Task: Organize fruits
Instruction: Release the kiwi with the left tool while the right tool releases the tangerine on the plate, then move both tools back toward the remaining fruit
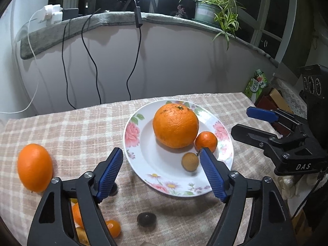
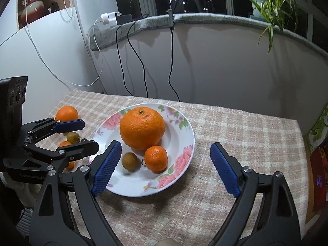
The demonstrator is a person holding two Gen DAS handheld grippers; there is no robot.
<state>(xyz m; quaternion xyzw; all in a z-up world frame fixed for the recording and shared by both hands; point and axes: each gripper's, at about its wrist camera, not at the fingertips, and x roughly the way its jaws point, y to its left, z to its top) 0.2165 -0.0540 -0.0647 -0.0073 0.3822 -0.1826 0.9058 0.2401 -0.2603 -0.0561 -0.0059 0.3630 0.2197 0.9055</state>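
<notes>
Checked tablecloth (image 2: 235,143) covers the table; floral plate (image 2: 184,143) sits mid-cloth. On the plate: big orange (image 2: 142,128) at the back, small mandarin (image 2: 156,158) touching its front, brown longan-like fruit (image 2: 129,161) just beside the mandarin. Off the plate on the left side: a medium orange (image 1: 34,167) on the cloth, a dark round fruit (image 1: 146,219) near the camera, and a few small orange pieces (image 1: 112,227) partly hidden behind the gripper frame.

Left gripper (image 1: 162,171): jaws wide apart, nothing between the pads; brown fruit sits just beside the right pad, not pinched. Right gripper (image 2: 165,164): jaws wide, empty, hovering over the plate's near edge.

Handling judgement: medium orange likely heaviest loose item, firm, pebbly skin grips well; take it across the short middle, needs nearly full opening. Small mandarins light, soft-skinned, squeeze gently at the widest part. Dark and brown round fruits tiny, smooth, probably roll; pinch dead centre. Plate looks ceramic, fragile, glossy; set fruit down, don't drop.
</notes>
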